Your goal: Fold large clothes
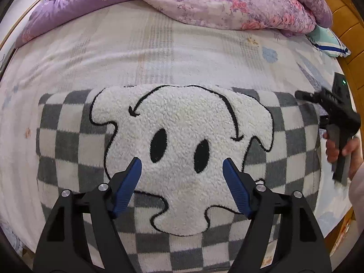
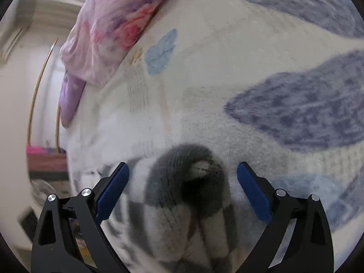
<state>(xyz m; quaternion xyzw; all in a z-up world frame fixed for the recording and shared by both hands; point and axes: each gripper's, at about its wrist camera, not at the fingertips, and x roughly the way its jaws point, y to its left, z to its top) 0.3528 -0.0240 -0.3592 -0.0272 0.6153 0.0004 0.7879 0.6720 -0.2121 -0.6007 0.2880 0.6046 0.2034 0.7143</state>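
Observation:
A grey-and-white checkered sweater (image 1: 68, 141) lies folded into a rectangle on the bed, its fluffy white patch (image 1: 182, 136) with two black oval eyes facing up. My left gripper (image 1: 182, 160) hovers over that patch, pointing steeply down, open with nothing between its blue pads. At the sweater's right edge, a hand (image 1: 341, 152) holds the other gripper by its handle. In the blurred right wrist view, my right gripper (image 2: 183, 165) is open. A rolled grey corner of the sweater (image 2: 188, 182) sits between its fingers, and neither pad touches it.
The sweater rests on a pale bedsheet (image 1: 159, 52) with blue prints. A pink floral quilt (image 1: 227, 4) and a purple pillow (image 1: 75, 6) are piled at the far side. A wooden bed frame (image 1: 348, 29) and a teal cushion (image 1: 327, 41) stand at the right.

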